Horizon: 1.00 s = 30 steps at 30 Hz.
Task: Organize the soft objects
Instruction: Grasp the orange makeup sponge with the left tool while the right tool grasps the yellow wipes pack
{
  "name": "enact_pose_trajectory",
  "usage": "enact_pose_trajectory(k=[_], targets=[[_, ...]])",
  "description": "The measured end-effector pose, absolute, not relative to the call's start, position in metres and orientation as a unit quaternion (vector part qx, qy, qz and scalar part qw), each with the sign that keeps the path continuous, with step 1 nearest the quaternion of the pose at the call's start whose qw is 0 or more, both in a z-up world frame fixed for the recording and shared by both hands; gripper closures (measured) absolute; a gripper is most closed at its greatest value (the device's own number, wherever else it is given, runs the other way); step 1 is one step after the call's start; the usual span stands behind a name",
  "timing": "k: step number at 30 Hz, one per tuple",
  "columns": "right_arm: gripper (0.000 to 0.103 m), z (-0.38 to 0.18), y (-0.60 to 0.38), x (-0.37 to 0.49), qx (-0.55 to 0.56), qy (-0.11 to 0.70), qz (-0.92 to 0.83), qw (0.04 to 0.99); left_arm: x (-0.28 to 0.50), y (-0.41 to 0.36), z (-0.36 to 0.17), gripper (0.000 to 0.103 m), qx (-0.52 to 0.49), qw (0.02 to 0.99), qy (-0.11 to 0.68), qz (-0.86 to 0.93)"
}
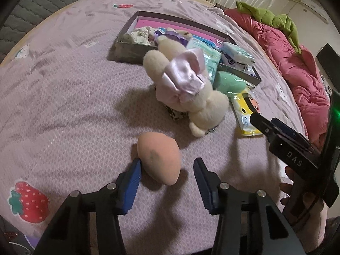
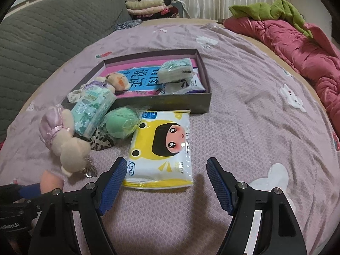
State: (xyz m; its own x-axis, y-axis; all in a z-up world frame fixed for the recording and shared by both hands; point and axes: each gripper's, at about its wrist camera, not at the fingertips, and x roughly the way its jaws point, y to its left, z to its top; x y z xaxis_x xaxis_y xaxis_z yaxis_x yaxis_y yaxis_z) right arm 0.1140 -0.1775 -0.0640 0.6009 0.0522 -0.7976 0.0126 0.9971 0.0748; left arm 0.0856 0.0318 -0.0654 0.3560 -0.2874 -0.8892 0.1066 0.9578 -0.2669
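Peach sponge (image 1: 159,158) lies between my left gripper (image 1: 166,180) jaws, half-open and touching only one side, so I fear it rolls away, while my right gripper (image 2: 166,182) hangs wide over the yellow tissue pack (image 2: 161,148).

Left tool (image 1: 167,178) open astride peach sponge (image 1: 159,161); left pad touching; plush bunny (image 1: 187,85) beyond.

The sponge (image 1: 159,158) is peach. The tissue pack (image 2: 162,148) is yellow and white. The bed cover (image 1: 63,106) is mauve with red strawberry prints. The ball (image 2: 120,124) is green.
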Motion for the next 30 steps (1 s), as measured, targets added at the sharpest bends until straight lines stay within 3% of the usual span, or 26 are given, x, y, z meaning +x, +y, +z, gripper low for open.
enact_pose_trajectory(k=[19, 30], targets=[[0.025, -0.087, -0.167, 0.155, 0.036, 0.465, 0.002, 0.885, 0.111, 0.044, -0.070, 0.057, -0.105, 0.831, 0.535, -0.113], [0.025, -0.088, -0.168, 0.155, 0.041, 0.465, 0.003, 0.884, 0.123, 0.032, -0.070, 0.057, -0.059, 0.846, 0.515, -0.127]])
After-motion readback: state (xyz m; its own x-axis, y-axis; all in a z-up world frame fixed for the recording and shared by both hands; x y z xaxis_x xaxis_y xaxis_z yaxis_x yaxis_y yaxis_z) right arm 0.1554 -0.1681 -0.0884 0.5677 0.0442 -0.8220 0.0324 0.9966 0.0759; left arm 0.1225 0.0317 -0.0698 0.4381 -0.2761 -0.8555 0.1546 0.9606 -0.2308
